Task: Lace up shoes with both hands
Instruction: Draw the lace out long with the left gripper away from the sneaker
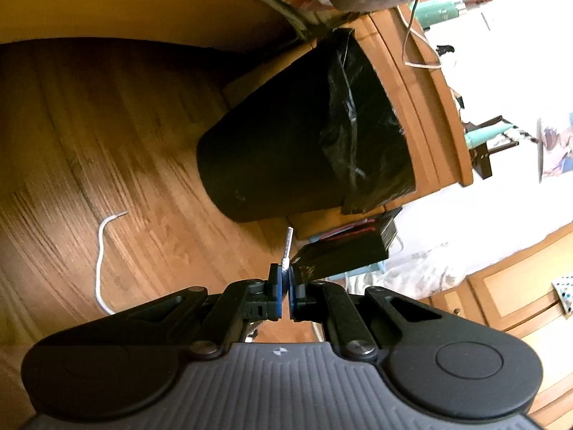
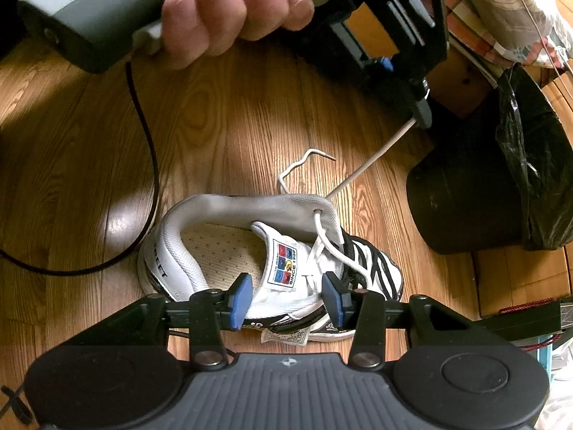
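**White lace drawn taut through the top eyelet**

Blue-padded left gripper is clamped on the white lace tip. The right gripper, jaws spread and empty, hovers over the white-and-black sneaker on the wooden floor. The loose lace end, at twelve o'clock from the collar, is judged next to be grasped.

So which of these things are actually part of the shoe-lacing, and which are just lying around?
Part of the job:
shoe
taut lace
loose lace end
left gripper
right gripper

Just lying about:
black bin
banknote
black box
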Available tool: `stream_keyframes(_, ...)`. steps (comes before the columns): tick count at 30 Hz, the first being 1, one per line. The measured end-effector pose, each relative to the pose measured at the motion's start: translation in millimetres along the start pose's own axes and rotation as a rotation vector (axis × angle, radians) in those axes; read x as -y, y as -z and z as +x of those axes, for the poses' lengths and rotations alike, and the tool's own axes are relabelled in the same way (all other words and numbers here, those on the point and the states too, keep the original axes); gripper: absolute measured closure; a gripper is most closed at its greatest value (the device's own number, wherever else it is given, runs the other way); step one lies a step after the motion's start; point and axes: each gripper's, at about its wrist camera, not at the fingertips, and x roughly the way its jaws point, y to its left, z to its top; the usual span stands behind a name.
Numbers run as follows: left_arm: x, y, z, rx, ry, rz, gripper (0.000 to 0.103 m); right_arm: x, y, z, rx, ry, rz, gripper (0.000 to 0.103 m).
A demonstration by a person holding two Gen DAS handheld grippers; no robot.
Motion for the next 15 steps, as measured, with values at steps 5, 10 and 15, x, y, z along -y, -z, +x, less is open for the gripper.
stream_keyframes(5,8,-1,-3,0.008,0.014,0.009,0.099,0,-2,-1,-0.003,0.000,0.002,0.056)
stream_keyframes(10,20,-5,-9,0.033,0.048,0.024,0.099,-2,-2,-1,-0.001,0.002,-0.005,0.056)
stream_keyframes(15,27,-10,-14,0.051,0.075,0.031,0.099,3,-3,-3,-0.004,-0.024,0.028,0.056)
